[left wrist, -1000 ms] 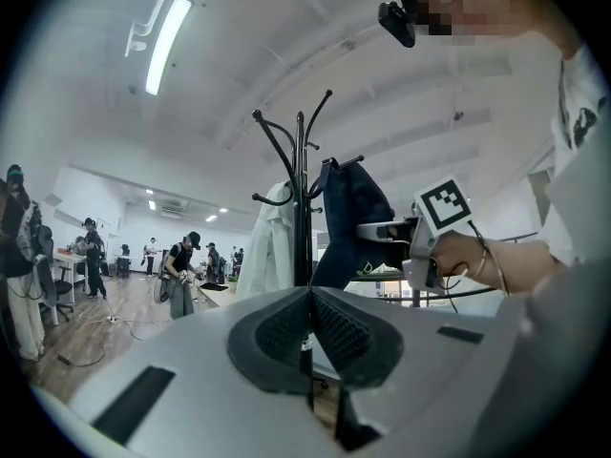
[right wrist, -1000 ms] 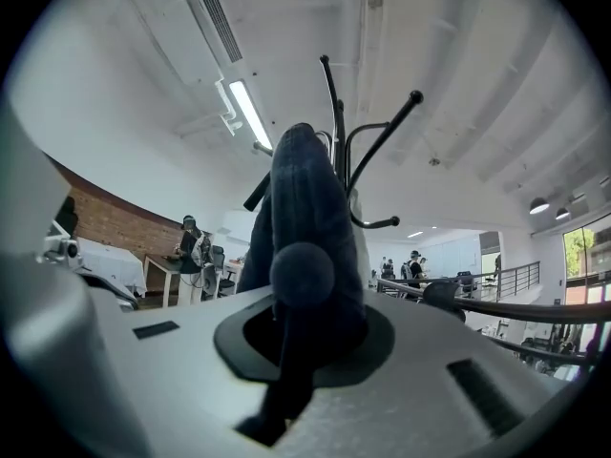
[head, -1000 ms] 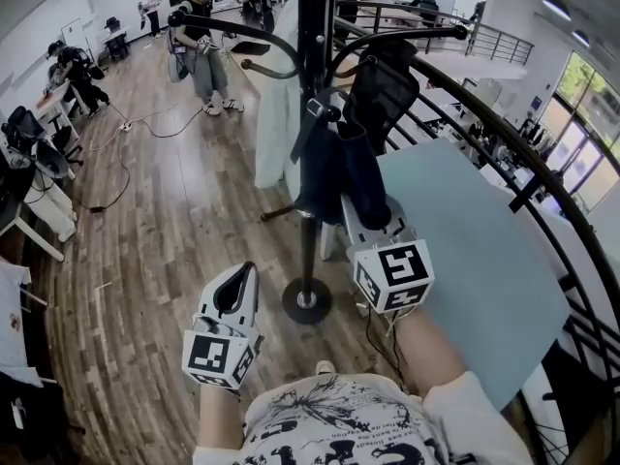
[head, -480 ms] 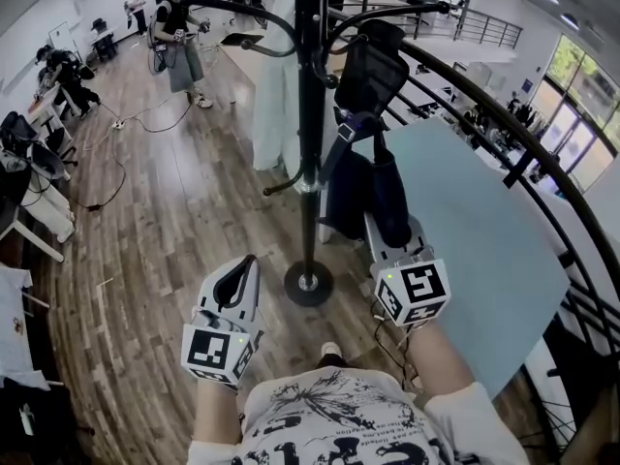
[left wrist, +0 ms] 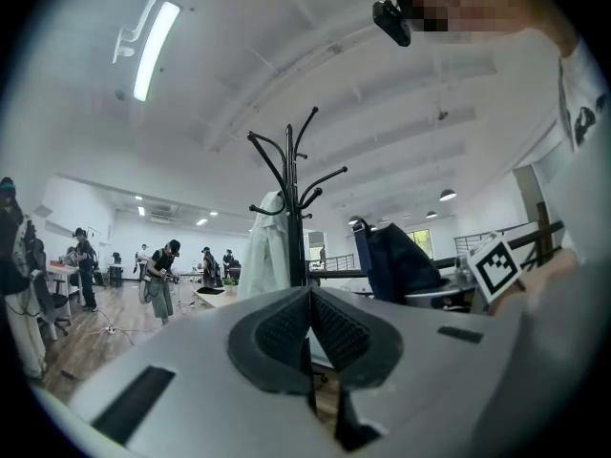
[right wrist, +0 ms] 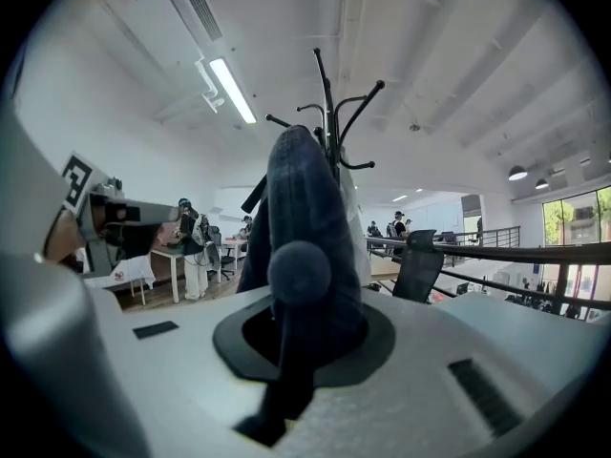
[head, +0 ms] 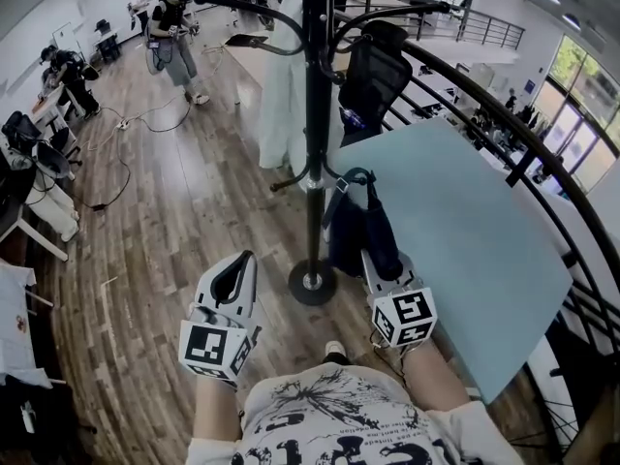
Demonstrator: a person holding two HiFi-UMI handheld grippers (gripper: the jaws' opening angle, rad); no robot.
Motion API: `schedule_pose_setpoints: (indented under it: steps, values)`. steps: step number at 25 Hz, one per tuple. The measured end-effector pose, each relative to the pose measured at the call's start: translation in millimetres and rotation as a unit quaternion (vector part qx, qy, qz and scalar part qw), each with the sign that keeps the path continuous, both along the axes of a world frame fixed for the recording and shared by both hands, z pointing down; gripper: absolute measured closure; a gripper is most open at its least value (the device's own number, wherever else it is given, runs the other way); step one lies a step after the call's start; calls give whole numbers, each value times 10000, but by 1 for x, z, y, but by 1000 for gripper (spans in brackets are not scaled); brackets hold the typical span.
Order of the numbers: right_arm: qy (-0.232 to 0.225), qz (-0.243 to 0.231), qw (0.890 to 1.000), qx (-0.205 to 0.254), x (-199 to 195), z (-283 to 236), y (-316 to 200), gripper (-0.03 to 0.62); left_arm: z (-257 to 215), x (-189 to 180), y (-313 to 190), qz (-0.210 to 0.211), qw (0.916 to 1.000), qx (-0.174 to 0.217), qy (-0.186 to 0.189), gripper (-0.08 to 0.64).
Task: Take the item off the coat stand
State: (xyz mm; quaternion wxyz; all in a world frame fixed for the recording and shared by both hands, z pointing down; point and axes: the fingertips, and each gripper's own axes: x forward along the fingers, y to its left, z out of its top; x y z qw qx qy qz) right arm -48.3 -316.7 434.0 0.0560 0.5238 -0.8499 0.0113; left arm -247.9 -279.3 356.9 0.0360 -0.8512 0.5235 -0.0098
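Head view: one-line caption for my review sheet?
Right gripper shut on dark bag beside coat stand; left gripper shut, empty.

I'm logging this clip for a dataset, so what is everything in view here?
coat stand: one, black, centre of the wooden floor
garment: one, white, hanging on the stand's far side
dark blue item: one, beside the pole, in the right gripper
table top: one, light blue, right
office chair: one, black, behind the stand
railing: one, black, curving along the right
people: several, dark clothes, far left and back
cables: a few, dark, on the floor at left
left gripper: grey, shut, empty
right gripper: grey, shut on the item
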Motion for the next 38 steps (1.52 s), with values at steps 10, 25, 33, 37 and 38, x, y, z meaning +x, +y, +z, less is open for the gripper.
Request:
schedule_pose_setpoints:
  steps: [10, 25, 33, 37, 38]
  values:
    - [-39, -59, 9996, 256, -3, -15, -2, 575, -1, 7, -9, 32, 10000, -8, 43, 555]
    - [126, -279, 9970, 716, -9, -36, -12, 578, 0, 11, -26, -66, 10000, -32, -26, 555]
    - [70, -269, 9975, 650, -9, -34, -24, 578, 18, 10, -40, -27, 9999, -19, -157, 555]
    - [60, -323, 9973, 664, -10, -34, -26, 578, 15, 12, -40, -65, 9998, -63, -167, 555]
    - [51, -330, 9972, 662, -10, -33, -26, 578, 16, 12, -40, -63, 9998, -65, -176, 555]
